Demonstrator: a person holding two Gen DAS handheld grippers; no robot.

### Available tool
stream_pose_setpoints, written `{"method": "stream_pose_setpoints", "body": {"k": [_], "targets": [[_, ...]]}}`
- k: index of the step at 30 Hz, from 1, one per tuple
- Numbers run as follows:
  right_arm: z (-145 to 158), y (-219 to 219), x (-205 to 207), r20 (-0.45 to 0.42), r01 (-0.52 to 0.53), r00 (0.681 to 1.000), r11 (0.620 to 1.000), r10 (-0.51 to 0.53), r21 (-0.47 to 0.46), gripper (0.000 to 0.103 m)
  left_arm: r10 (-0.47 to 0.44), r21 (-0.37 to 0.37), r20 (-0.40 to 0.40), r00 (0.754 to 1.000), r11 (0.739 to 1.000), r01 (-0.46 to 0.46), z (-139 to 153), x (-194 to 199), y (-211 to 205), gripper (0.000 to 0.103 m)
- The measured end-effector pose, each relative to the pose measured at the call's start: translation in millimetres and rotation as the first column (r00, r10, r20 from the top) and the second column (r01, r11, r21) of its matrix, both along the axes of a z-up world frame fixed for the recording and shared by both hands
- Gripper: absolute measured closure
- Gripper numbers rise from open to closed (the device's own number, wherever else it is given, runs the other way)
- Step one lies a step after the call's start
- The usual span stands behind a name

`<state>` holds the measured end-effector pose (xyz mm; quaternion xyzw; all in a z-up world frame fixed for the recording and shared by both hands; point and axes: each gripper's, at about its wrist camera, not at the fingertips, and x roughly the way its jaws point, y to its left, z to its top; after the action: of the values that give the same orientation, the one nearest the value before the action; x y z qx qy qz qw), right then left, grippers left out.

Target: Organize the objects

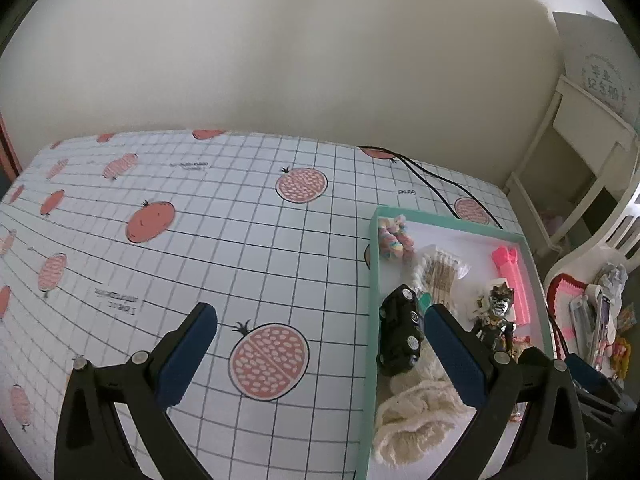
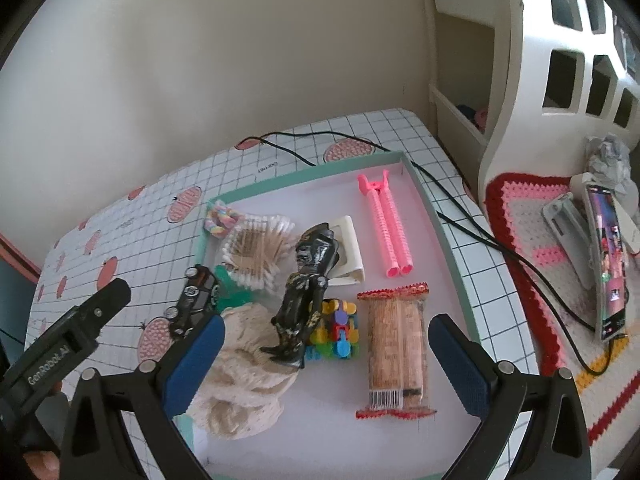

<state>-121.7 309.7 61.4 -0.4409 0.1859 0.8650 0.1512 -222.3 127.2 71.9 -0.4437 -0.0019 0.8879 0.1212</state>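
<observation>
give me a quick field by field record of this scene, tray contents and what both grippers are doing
surface: grid tablecloth printed with pomegranates
container: teal-rimmed tray
tray contents: black toy car, dark figurine, cotton swabs, pink tubes, snack pack, colourful blocks, cream knit fabric
left hand-held gripper: open, holding nothing, right finger over the tray
right hand-held gripper: open, holding nothing, above the tray
off tray: phone on crochet mat

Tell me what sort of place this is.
Probably a home, perhaps a child's room: a fruit-print tablecloth, a tray of toys such as a toy car, and a white bed frame beside it.
</observation>
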Motion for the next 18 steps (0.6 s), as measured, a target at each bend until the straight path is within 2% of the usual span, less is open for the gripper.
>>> {"method": "stream_pose_setpoints", "body": {"k": [5,9,15,18], "targets": [[18,-12,14,-0.014,-0.017,1.0,0.999,0.018,0.034,0.0,-0.004,0.039,0.005,1.0,0.999,0.004,12,15,-4,0.0],[28,-21,31,-0.024,-0.026,0.999,0.998,0.027,0.055,0.0,0.0,-0.021,-0.033,0.999,1.0,-0.001,23,31,-8,0.0],[35,-35,61,-0.029,-0.028,0.999,0.997,0.03,0.078,0.0,0.021,0.01,-0.037,0.999,1.0,-0.021,37,58,-27,0.0],[35,-47,77,-0.031,-0.042,0.999,0.995,0.045,0.085,0.0,0.024,0.002,-0.053,0.998,1.0,-0.024,44,73,-34,0.0]]}}
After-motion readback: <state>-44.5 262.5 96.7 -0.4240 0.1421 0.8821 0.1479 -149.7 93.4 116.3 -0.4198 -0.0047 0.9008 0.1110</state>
